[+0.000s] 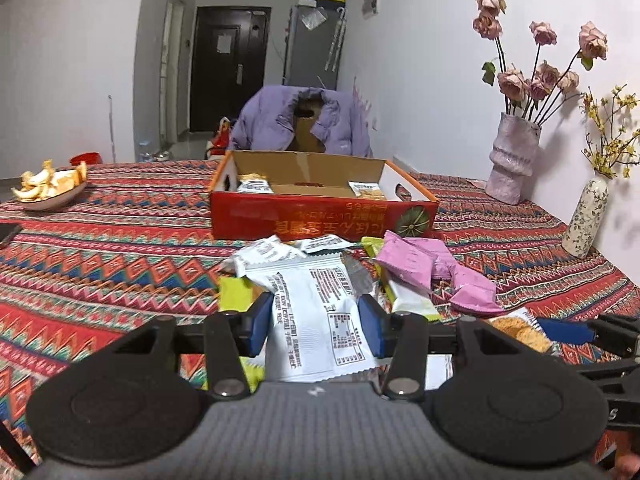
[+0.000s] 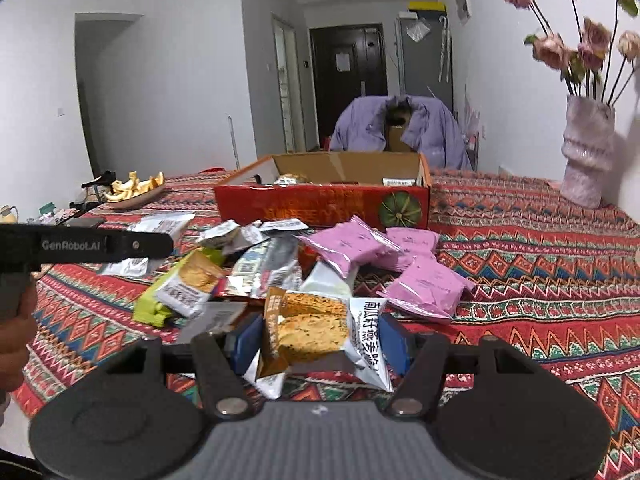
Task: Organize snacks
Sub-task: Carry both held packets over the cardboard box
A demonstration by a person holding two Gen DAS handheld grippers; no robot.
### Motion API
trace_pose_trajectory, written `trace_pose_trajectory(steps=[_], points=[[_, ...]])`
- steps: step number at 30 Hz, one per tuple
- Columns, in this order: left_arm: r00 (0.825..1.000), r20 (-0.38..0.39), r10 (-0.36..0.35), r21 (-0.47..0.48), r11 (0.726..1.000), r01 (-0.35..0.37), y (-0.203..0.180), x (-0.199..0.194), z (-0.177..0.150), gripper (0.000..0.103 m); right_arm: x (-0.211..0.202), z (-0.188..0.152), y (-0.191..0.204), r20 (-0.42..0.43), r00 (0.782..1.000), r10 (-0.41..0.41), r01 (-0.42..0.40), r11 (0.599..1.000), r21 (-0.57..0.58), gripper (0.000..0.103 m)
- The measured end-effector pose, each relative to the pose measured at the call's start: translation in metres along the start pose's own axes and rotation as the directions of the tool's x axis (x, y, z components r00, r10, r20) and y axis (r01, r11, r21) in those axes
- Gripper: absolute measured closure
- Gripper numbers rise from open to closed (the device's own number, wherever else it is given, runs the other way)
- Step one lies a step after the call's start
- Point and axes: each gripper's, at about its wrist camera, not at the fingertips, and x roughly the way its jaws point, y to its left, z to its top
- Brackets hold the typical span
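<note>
Left wrist: box (image 1: pixel 320 216) behind pkts (image 1: pixel 404 264).

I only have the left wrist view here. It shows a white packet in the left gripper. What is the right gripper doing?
Observer: The right gripper is shut on its own packet, a cracker snack packet with a brown and white wrapper.
Operator: Is that packet clear of the pile?
Observer: It looks lifted; the pink packets lie on the tablecloth beyond it.
Operator: Anything left of the plate of peels that I miss?
Observer: Yes, in the right wrist view a dark object sits just behind the plate of peels, too small to name.
</note>
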Motion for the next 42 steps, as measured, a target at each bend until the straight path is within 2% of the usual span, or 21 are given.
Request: trace_pose_trajectory(steps=[8, 15, 21, 25, 27, 30, 32, 35, 38, 40, 42], points=[[0.999, 0.043, 0.015, -0.021, 1.0, -0.014, 0.013, -0.035, -0.01, 0.055, -0.02, 0.001, 0.024, 0.046, 0.999, 0.013, -0.011, 0.999, -0.038, 0.041], [0.998, 0.057, 0.023, -0.045, 0.999, -0.02, 0.026, -0.041, -0.006, 0.055, -0.019, 0.017, 0.03, 0.072, 0.997, 0.01, -0.005, 0.998, -0.064, 0.041], [0.998, 0.029, -0.049, -0.059, 0.997, 0.05, 0.042, -0.022, 0.022, 0.055, 0.001, 0.056, 0.015, 0.102, 0.995, 0.02, -0.013, 0.998, -0.065, 0.041], [0.997, 0.017, -0.076, -0.044, 0.996, 0.077, 0.049, 0.001, 0.054, 0.055, 0.028, 0.091, -0.003, 0.104, 0.994, 0.042, -0.036, 0.998, -0.059, 0.041], [0.994, 0.004, -0.109, -0.03, 0.994, 0.109, 0.051, 0.018, 0.075, 0.055, 0.045, 0.112, -0.014, 0.09, 0.994, 0.061, -0.057, 0.997, -0.053, 0.041], [0.982, -0.044, -0.183, -0.059, 0.982, 0.181, 0.058, 0.051, 0.109, 0.055, 0.077, 0.146, -0.034, 0.056, 0.992, 0.111, -0.11, 0.994, -0.021, 0.041], [0.977, -0.072, -0.201, -0.067, 0.978, 0.196, 0.06, 0.078, 0.132, 0.055, 0.103, 0.173, -0.049, 0.034, 0.989, 0.144, -0.145, 0.989, 0.002, 0.041], [0.981, -0.093, -0.171, -0.014, 0.985, 0.171, 0.056, 0.131, 0.17, 0.055, 0.15, 0.209, -0.067, -0.018, 0.986, 0.165, -0.164, 0.986, 0.027, 0.041], [0.979, -0.146, -0.142, 0.015, 0.989, 0.146, 0.052, 0.197, 0.2, 0.055, 0.218, 0.24, -0.087, -0.097, 0.98, 0.176, -0.167, 0.982, 0.093, 0.041], [0.973, -0.192, -0.13, 0.043, 0.989, 0.141, 0.049, 0.25, 0.214, 0.055, 0.27, 0.254, -0.099, -0.16, 0.973, 0.169, -0.149, 0.981, 0.128, 0.041], [0.971, -0.222, -0.093, 0.053, 0.993, 0.107, 0.048, 0.294, 0.22, 0.055, 0.317, 0.258, -0.106, -0.211, 0.968, 0.135, -0.104, 0.983, 0.148, 0.04]])
